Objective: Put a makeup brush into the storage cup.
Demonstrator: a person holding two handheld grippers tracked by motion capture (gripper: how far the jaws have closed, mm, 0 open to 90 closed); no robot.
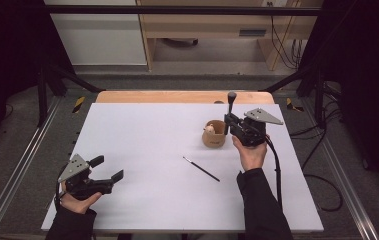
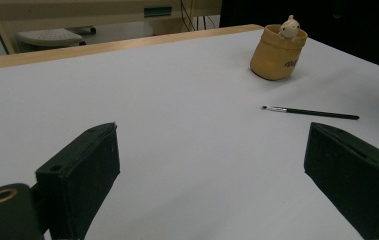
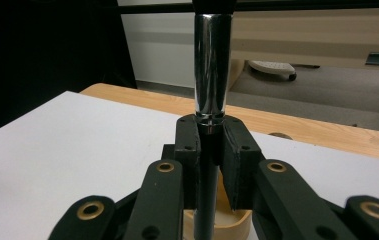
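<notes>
Right claw [image 1: 230,121] clamps an upright brush [image 1: 231,102] above the cup [image 1: 214,135]; left claw [image 1: 108,169] (resting) gapes.

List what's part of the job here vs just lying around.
In the job:
- right gripper, shut on the thick brush
- tan holder cup beneath it

Lying about:
- thin black brush on the table
- left gripper, open, idle
</notes>
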